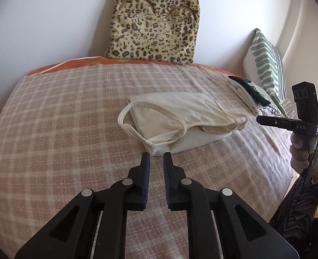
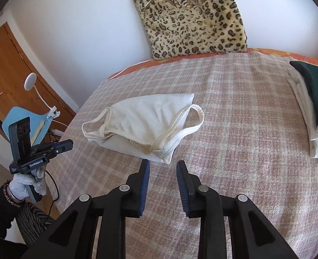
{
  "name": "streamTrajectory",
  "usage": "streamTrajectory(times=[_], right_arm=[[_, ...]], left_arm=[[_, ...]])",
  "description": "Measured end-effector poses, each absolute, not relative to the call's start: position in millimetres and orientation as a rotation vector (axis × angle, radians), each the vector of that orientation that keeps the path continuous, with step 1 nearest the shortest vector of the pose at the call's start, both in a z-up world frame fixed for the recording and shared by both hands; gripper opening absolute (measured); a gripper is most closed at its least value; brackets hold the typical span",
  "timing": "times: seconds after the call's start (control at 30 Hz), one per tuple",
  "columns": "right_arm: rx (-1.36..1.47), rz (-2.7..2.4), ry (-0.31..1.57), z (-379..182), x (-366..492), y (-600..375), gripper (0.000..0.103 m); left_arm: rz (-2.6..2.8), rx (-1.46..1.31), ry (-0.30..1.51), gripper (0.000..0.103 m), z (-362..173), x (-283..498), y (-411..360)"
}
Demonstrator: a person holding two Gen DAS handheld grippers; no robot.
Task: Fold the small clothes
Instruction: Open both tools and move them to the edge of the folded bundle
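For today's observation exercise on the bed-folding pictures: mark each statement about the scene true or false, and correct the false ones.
1. The cream strappy cotton top lies folded on the checked pink blanket. True.
2. The left gripper grips the top. False: its jaws are empty, just short of it.
3. A leopard-print furry cushion leans on the wall. True.
4. The right gripper holds a dark green garment. False: it holds nothing; that garment tops a white pile.

Near side: bare checked blanket (image 2: 234,151) before the folded cream top (image 2: 146,118).
Right edge: clothes stack (image 2: 306,112).
Far edge: leopard cushion (image 2: 193,19) against the wall.
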State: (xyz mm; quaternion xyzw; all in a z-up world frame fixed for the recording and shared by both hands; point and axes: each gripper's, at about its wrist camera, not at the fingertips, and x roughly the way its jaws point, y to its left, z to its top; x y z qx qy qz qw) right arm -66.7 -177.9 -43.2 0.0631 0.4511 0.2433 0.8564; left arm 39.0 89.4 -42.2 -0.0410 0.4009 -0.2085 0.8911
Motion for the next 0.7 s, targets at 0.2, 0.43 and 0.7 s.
streamTrajectory(times=[0.2, 0.43, 0.7], right_arm=[[0.087, 0.55, 0.88, -31, -42, -145, 0.028], [-0.022, 0.572, 0.934, -65, -21, -104, 0.027], [-0.125, 0.558, 1.061, -103, -34, -121, 0.023]], left_arm=[[-0.422, -0.154, 0.801, 0.011, -37, 85, 73], [-0.448, -0.095, 0.901, 0.011, -78, 108, 40], [-0.49, -0.038, 0.986, 0.011, -103, 68, 47]])
